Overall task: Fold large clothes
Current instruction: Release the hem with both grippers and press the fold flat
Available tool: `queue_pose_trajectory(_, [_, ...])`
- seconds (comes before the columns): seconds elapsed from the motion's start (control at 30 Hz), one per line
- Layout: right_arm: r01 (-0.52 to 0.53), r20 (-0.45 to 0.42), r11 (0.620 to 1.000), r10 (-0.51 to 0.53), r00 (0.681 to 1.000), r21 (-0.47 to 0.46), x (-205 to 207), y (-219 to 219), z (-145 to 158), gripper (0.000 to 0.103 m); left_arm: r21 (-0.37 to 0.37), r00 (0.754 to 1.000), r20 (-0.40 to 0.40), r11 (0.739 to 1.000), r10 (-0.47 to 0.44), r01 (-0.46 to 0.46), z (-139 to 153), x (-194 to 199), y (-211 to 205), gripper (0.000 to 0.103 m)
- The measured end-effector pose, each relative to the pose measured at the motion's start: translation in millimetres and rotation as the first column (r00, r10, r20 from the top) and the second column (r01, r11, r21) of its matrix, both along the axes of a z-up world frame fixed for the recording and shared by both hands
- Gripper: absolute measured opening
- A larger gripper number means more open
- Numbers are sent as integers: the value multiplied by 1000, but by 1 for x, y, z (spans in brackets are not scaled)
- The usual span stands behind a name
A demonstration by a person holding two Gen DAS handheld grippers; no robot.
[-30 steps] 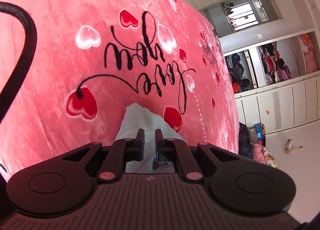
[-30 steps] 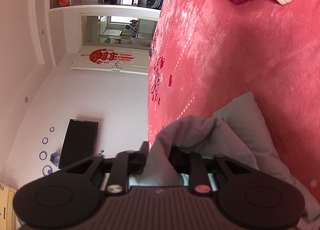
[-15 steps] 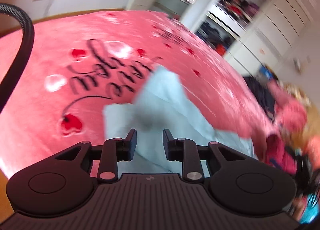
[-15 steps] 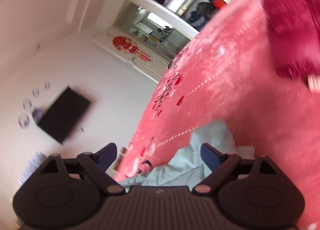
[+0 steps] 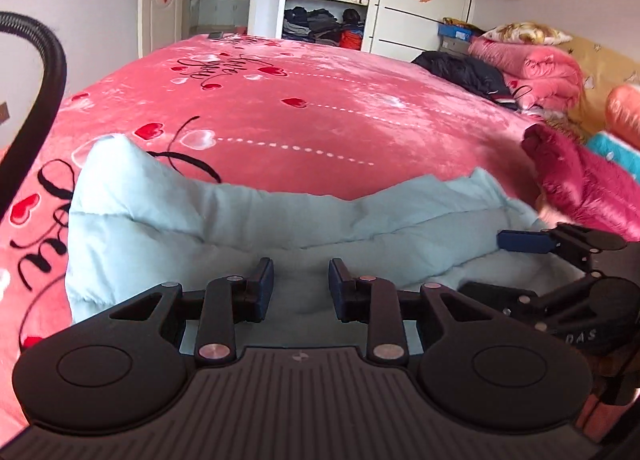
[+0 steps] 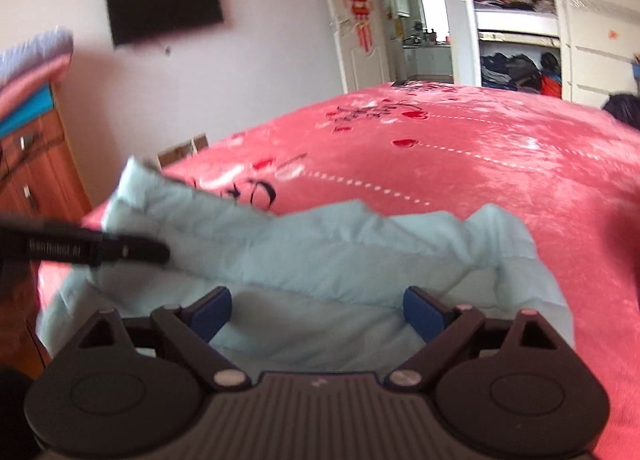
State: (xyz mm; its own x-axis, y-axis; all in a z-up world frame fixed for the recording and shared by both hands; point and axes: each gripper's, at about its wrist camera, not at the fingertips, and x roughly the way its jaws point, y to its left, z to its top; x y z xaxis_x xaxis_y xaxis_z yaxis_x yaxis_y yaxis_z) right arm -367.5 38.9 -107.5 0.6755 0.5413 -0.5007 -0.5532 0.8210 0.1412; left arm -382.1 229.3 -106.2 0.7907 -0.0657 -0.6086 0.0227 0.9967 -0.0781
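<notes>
A pale blue padded garment (image 5: 240, 220) lies bunched along the near edge of the pink heart-print bed cover (image 5: 320, 120). My left gripper (image 5: 301, 272) hovers just above it; its jaws are opening, with a gap and no cloth pinched between them. In the right wrist view the same garment (image 6: 340, 252) spreads below my right gripper (image 6: 318, 300), which stands wide open and holds nothing. The right gripper's fingers (image 5: 524, 241) show at the right edge of the left wrist view. The left gripper's finger (image 6: 132, 252) reaches in from the left over the garment.
A dark red fleecy garment (image 5: 580, 184) lies at the bed's right side, with a black garment (image 5: 464, 68) and folded pink quilts (image 5: 540, 72) behind it. An open wardrobe (image 5: 328, 0) stands beyond the bed. A wooden cabinet (image 6: 36, 164) is at left.
Both grippers have let go of the pale blue garment, which now lies on the bed. Both views have rolled round to upright and drawn back from the cloth.
</notes>
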Motion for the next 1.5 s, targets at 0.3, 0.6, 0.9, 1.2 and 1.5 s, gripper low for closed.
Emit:
queue_pose_trajectory(0.3, [88, -5, 996, -88, 996, -14, 32, 3, -9, 94, 52, 986, 0, 985, 164, -164, -29, 31, 41, 40])
queue_pose_trajectory(0.6, [163, -98, 987, -161, 982, 7, 68, -9, -29, 98, 88, 976, 7, 972, 216, -216, -44, 41, 48, 53])
queue_pose_trajectory(0.9, [179, -119, 984, -175, 977, 21, 85, -8, -52, 101, 59, 972, 27, 971, 232, -233, -60, 48, 50, 58])
queue_pose_trajectory(1.2, [180, -87, 983, -176, 981, 45, 84, -6, -61, 102, 57, 971, 57, 971, 231, -234, -65, 50, 48, 60])
queue_pose_trajectory(1.5, [216, -83, 973, -209, 974, 83, 74, -17, -47, 102, 61, 961, 60, 960, 271, -274, -39, 40, 42, 84])
